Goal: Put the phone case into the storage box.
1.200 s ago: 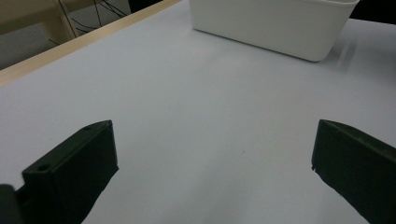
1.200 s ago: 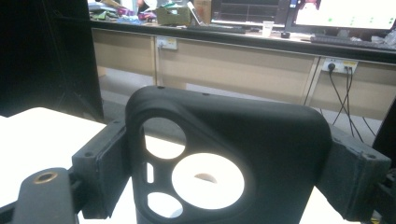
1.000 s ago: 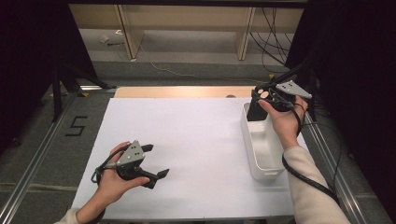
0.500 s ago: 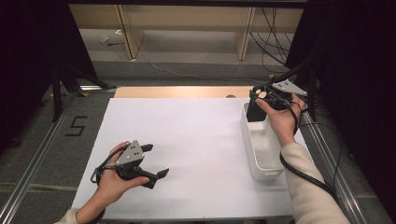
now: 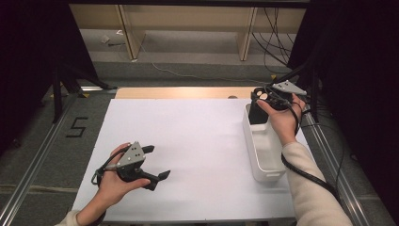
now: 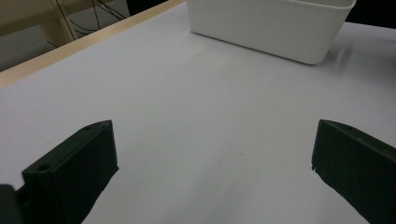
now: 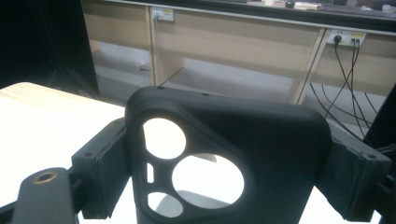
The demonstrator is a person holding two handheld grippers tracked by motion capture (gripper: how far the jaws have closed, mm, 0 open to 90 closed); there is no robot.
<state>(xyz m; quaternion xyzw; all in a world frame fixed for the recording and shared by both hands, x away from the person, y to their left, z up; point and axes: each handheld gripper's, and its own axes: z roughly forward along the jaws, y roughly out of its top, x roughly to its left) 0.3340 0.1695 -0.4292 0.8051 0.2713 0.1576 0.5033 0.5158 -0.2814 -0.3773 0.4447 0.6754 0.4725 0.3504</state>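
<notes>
Your right claw (image 5: 260, 100) clamped on black phone case (image 7: 224, 154), held upright above far end of white bin (image 5: 263, 146). Pickup done; lowering and release left. Your left claw (image 5: 157, 162) wide apart, empty, over white desk (image 5: 197, 141).

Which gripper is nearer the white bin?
Right. The right gripper holds a black phone case over the white bin's far end; the left gripper sits open on the table, well apart.
</notes>
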